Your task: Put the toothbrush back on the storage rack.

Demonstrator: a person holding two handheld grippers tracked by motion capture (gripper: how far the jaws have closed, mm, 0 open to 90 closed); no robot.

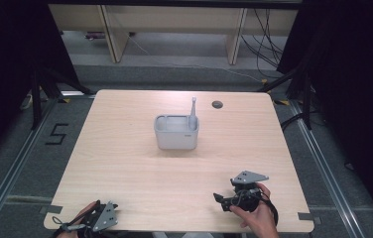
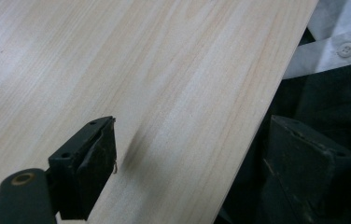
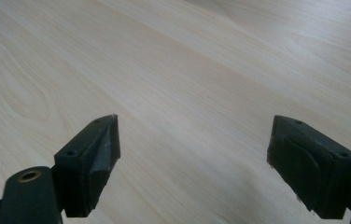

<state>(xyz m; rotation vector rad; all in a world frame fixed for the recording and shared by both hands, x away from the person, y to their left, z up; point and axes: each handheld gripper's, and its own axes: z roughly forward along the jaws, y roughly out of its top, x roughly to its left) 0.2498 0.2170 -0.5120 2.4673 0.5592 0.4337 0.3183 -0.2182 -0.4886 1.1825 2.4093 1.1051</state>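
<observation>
A grey plastic holder stands at the middle of the light wooden table. A thin grey stick-like utensil stands upright in the holder's right end. My left gripper rests at the table's front left edge, held by a hand. Its jaws are open and hold nothing: one jaw is over the wood, the other is past the table edge. My right gripper lies near the front right, also held by a hand. It stands open over bare wood.
A small round hole sits in the table near the back, right of the holder. A white shirt with a button and dark clothing lie just past the table edge by the left gripper. Grey floor and cables surround the table.
</observation>
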